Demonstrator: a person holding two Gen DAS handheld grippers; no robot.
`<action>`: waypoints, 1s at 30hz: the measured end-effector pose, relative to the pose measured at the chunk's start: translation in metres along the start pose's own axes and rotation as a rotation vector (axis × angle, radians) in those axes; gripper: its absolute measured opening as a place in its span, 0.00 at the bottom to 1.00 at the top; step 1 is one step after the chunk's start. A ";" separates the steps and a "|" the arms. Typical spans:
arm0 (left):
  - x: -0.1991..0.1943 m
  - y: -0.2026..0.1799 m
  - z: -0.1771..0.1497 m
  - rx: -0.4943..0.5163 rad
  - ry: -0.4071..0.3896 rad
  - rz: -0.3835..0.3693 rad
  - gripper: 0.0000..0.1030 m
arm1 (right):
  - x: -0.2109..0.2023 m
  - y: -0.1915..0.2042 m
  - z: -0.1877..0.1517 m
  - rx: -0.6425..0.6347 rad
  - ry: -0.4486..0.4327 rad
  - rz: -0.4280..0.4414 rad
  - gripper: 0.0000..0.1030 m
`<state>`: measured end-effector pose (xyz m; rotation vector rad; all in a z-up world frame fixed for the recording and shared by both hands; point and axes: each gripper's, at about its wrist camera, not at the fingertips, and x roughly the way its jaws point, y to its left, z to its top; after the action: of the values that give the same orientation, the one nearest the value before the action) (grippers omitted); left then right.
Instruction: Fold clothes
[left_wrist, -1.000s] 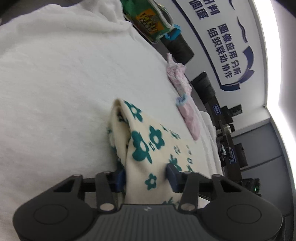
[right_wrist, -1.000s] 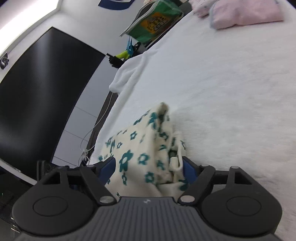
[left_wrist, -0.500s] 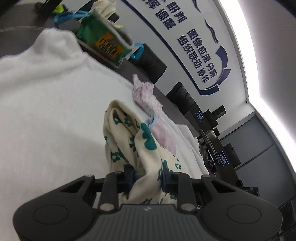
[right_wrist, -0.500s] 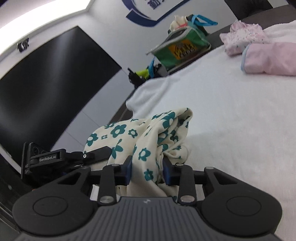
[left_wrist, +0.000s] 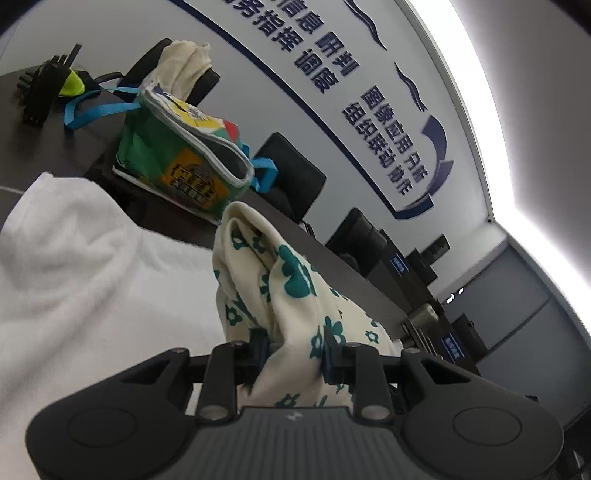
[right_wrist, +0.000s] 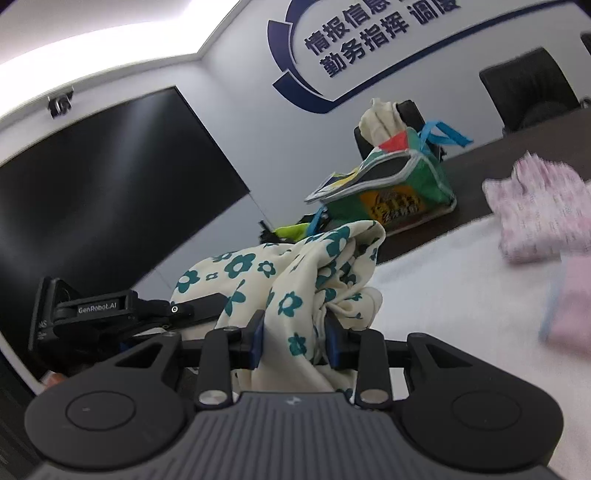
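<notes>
The left gripper (left_wrist: 291, 349) pinches one bunch of the cream garment with teal flowers (left_wrist: 291, 295), its jaws having just closed on the cloth. The right gripper (right_wrist: 293, 338) also pinches this garment (right_wrist: 291, 280), closed the same way. The garment hangs bunched between both, above the white towel (left_wrist: 74, 258). Behind stand a green bag (left_wrist: 177, 162) and folded pink clothes (right_wrist: 535, 214)

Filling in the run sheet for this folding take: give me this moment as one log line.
step: lift | left tool: shut on floral garment | right tool: shut on floral garment | garment: bunched, raised off white towel | fold: not yet made
</notes>
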<state>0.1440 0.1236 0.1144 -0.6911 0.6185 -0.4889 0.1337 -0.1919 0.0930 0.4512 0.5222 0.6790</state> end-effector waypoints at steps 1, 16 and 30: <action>0.009 0.009 0.002 0.003 0.000 0.013 0.24 | 0.012 -0.004 0.003 -0.003 0.007 -0.009 0.31; 0.078 0.102 -0.011 -0.020 -0.036 0.188 0.49 | 0.088 -0.062 -0.027 -0.097 0.072 -0.286 0.64; 0.064 0.062 -0.022 0.161 -0.205 0.302 0.27 | 0.121 -0.014 0.002 -0.239 -0.012 -0.482 0.62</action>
<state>0.1886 0.1174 0.0342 -0.4771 0.4735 -0.1817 0.2213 -0.1187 0.0507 0.0951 0.5070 0.2679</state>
